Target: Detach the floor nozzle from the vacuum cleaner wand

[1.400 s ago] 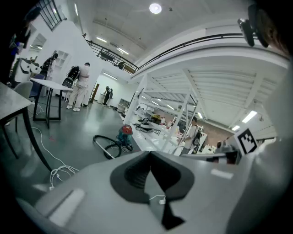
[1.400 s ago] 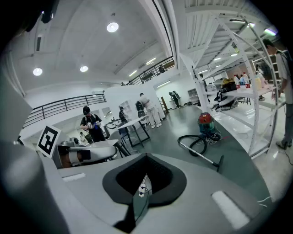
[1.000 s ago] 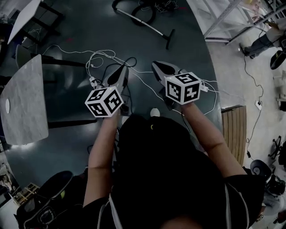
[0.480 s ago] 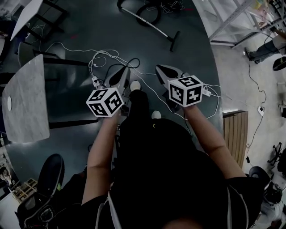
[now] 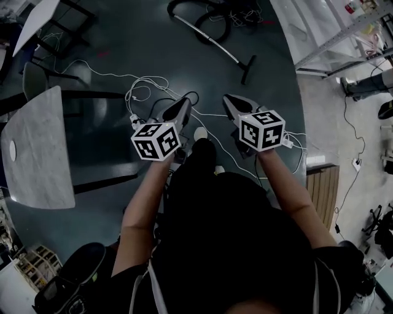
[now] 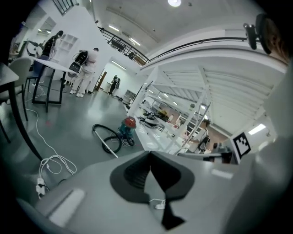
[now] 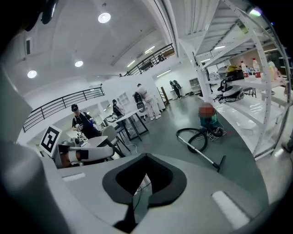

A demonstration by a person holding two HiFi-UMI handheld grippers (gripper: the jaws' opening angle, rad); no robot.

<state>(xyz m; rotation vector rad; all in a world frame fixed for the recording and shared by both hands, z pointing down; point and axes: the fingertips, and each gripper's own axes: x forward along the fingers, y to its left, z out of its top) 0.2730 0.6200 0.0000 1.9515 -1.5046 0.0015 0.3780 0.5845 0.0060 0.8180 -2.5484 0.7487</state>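
Dark floor (image 5: 123,37), vacuum hose (image 5: 171,8) cut off at head view's top edge

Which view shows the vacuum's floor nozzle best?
The right gripper view: the floor nozzle shows whole and well lit at the wand's end. The head view has it small and dark. The left gripper view shows only wand, no nozzle.
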